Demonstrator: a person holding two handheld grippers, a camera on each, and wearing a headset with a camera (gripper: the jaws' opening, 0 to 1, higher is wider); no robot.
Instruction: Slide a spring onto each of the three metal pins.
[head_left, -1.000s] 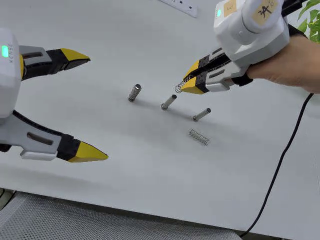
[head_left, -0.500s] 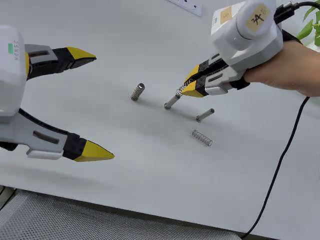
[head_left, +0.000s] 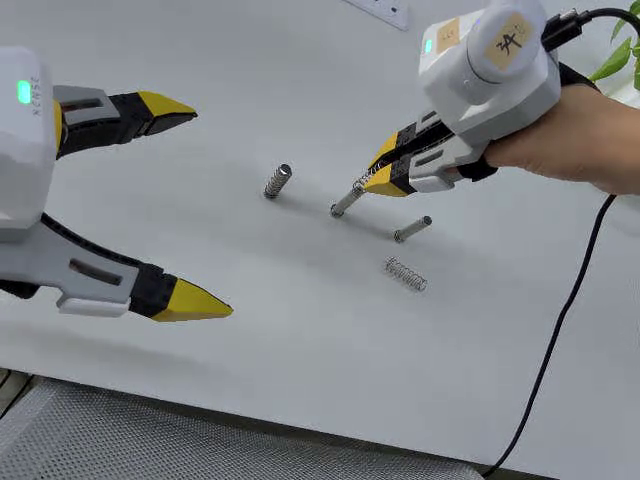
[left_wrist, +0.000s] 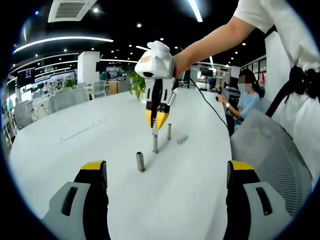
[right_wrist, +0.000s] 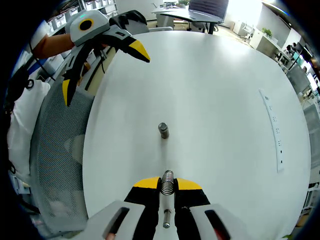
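In my head view the yellow-tipped right hand-held gripper is pinched closed on a small coiled wire spring. The free end of this spring sits at the top of the middle grey metal pin; I cannot tell if it is already threaded on. At 10 o'clock from this pin stands the left metal pin, which already wears its own spring. At 4 o'clock the right metal pin is bare, and a loose wire spring lies on the flat white counter at 6 o'clock from it. The left hand-held gripper hovers above the counter at the near left, its jaws wide apart, and it holds nothing. So I judge one pin is done, the second is in work, and the third is left.
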